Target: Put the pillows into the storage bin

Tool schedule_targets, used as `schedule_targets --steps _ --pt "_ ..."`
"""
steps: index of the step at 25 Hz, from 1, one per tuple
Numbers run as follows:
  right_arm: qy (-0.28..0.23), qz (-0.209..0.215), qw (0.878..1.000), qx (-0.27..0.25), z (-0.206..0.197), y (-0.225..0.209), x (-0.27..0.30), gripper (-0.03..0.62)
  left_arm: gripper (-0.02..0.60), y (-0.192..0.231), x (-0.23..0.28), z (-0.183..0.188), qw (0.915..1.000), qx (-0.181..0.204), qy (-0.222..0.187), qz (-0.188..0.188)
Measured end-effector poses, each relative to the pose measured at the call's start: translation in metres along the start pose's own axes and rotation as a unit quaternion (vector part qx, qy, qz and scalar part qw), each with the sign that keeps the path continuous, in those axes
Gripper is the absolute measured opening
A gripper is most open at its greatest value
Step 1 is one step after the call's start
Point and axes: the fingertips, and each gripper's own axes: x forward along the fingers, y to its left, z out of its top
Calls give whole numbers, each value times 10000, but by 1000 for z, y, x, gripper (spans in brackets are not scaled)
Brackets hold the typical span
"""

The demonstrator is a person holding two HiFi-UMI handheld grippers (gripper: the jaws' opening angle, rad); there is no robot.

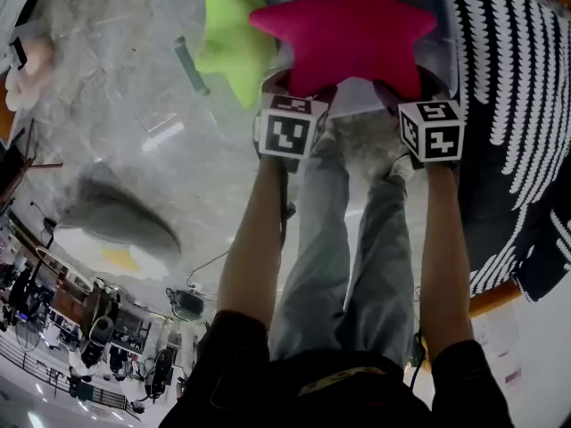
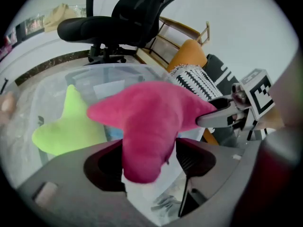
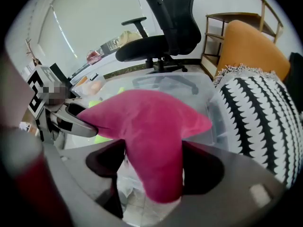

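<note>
Far left: clear storage bin [image 2: 110, 74] on the pale floor, open at the top. Behind it in my left gripper view stands a black office chair [image 2: 124, 18].

Inside the bin, toward its left side: green star pillow [image 1: 230, 47], lying flat. Nothing of mine is touching it.

Left gripper [image 1: 291, 89]: pointing steeply down at the bin's near edge, marker cube facing up at me. Its jaws stand wide. One arm of the pink star pillow [image 1: 348, 29] hangs down between them with its tip past the pads. The arm keeps its full plump shape, so I read it as lying loose between the pads, not squeezed.

Centre: the pink star itself sits spread out over the bin's near right part. From the head view its left point overlaps the green pillow's right edge. Whether its underside already rests on the bin or on the green pillow, I cannot tell.

Right gripper [image 1: 409, 87]: level with the left one, also angled steeply down. Its jaws are spread wide too, with a second arm of the pink star filling the gap between them, again unpinched as far as I can see. Each gripper view shows the other gripper's tip at the star's opposite arm.

Right of the bin: black-and-white patterned pillow [image 1: 513, 105], just beside the bin's right wall and outside it. Behind that pillow, an orange cushion [image 3: 251, 46] leans by a wooden frame.
</note>
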Motion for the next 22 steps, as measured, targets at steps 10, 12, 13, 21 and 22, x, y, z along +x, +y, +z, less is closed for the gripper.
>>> schedule_targets --steps 10,12,13,21,22 --pt "-202 -47 9984 524 -27 -4 -53 352 243 -12 -37 7 9996 18 -216 182" --pt "-452 -128 9966 682 -28 -7 -74 265 163 -28 -45 14 9993 73 -354 135" --pt "-591 -177 9951 772 -29 -10 -86 198 131 -40 -50 18 9989 76 -439 118" --pt "-1696 -216 9734 1524 -27 -35 -175 3 11 -122 -94 62 9925 84 -1208 188" --pt "-1828 -162 9693 1639 -27 -37 -188 3 11 -134 -101 65 9919 127 -1249 194"
